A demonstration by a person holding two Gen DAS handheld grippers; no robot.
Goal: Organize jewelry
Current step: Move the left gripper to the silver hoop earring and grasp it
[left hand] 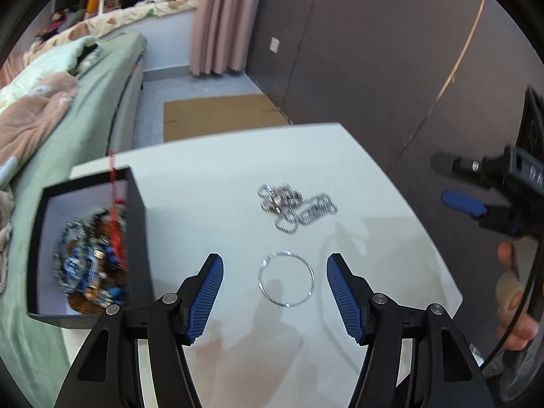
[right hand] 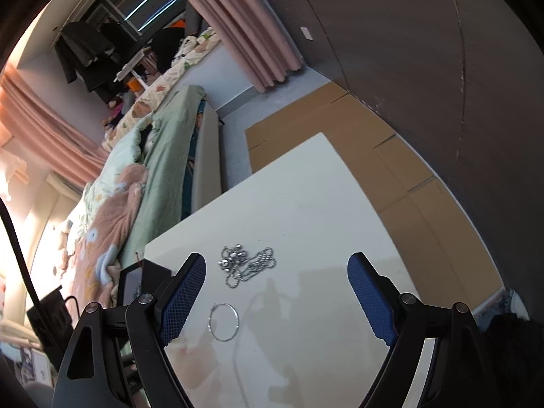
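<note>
White worktop (left hand: 210, 176) carried a thin ring (left hand: 286, 278) framed by your spread left tongs (left hand: 275, 295); right tongs (right hand: 277, 301) gaped empty; closing on it, then boxing (left hand: 37, 238) it, seemed next.

Bare white table (left hand: 217, 183) ahead and right of the chain heap (left hand: 295, 207) and ring (left hand: 286, 278). Blocked left by a tall-walled black box (left hand: 137, 210); right gripper (left hand: 455, 183) hanging at the right edge.
</note>
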